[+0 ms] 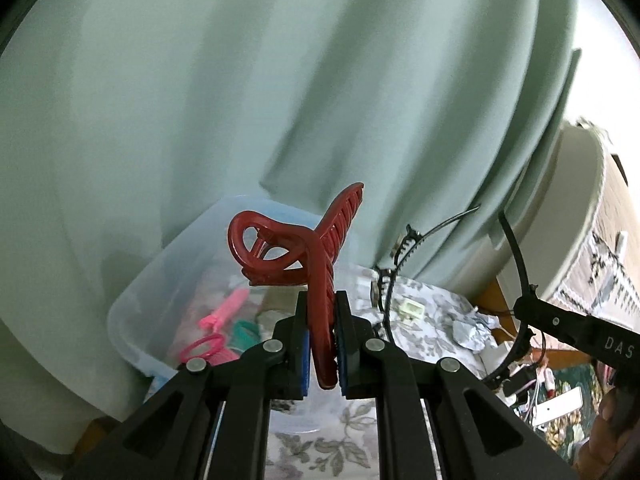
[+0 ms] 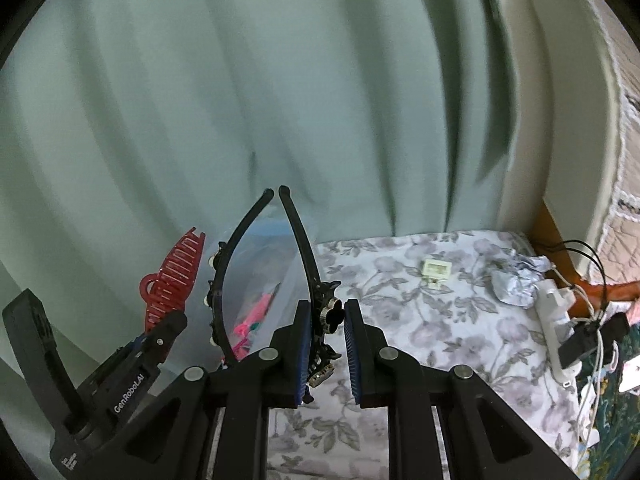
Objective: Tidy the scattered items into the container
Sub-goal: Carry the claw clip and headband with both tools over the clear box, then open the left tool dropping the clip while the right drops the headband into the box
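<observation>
1. Container (image 1: pixel 160 292), clear plastic, is sitting left of center in the left wrist view, on the floral-cloth bench (image 1: pixel 432 304), with a green curtain (image 1: pixel 200 100) hanging behind it.
2. Pink items (image 1: pixel 224 312) and a teal piece (image 1: pixel 246 332) are lying inside the container.
3. Left gripper (image 1: pixel 322 340) is holding a red hair claw clip (image 1: pixel 316 248); its fingers (image 1: pixel 302 344) are pressing on the clip's lower part from both sides, and the clip is sticking up in the center of the frame, in front of the container.
4. Same clip is showing at the left of the right wrist view, held up beside the container's left side.
5. Right gripper (image 2: pixel 326 332) is holding a black headband (image 2: pixel 300 248) with small flower decorations; the blue fingers (image 2: pixel 304 340) are sitting either side of the band's decorated part, the band is lying against the left pad, and a gap is showing at the right pad.
6. Headband's two ends are pointing up at center frame, nearly touching each other, in front of the container.
7. Small cream plastic piece (image 2: pixel 436 270) is lying on the bench right of center, well apart from the container.
8. Crumpled grey paper (image 2: pixel 516 284) is lying near the bench's right edge, just beside a white power strip (image 2: pixel 556 320) with cables.
</observation>
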A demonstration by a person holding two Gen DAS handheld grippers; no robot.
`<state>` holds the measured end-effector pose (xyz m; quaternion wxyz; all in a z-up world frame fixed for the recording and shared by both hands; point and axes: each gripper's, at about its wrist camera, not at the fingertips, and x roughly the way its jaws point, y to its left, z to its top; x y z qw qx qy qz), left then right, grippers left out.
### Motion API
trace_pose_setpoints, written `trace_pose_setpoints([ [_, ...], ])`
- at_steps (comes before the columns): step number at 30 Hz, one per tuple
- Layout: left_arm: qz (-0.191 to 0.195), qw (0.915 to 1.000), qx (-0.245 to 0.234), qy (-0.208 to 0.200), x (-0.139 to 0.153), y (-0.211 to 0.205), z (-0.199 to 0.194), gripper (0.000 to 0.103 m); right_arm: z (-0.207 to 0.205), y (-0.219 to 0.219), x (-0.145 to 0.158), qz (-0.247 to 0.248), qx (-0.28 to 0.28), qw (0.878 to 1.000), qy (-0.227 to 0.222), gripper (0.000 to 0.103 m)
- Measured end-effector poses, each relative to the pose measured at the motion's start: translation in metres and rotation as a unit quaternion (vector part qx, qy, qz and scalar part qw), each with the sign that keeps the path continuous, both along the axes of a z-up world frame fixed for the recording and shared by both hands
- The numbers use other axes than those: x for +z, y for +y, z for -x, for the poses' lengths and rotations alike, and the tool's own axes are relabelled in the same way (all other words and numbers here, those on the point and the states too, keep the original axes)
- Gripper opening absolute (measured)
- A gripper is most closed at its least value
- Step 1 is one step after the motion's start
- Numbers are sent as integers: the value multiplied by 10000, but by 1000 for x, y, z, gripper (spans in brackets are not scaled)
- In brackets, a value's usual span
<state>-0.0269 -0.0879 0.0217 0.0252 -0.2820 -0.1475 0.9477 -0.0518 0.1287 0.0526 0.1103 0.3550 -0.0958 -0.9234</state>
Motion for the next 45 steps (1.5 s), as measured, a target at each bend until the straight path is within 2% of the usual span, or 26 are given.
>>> trace_pose_setpoints([
  [9,-223,9987,426,-139,-15,-45,-5,10,11,-41,-11,-207,369,9990,-128,18],
  [16,-228,9982,492,-251,-24,-64,-3,10,26,-61,-22,-299,506,9980,-250,18],
  [33,-223,9970,512,-533,-41,-79,15,10,59,-105,-47,-462,748,9946,-560,18],
  [45,-266,9962,539,-629,-48,-83,21,10,68,-119,-59,-491,867,9926,-690,18],
])
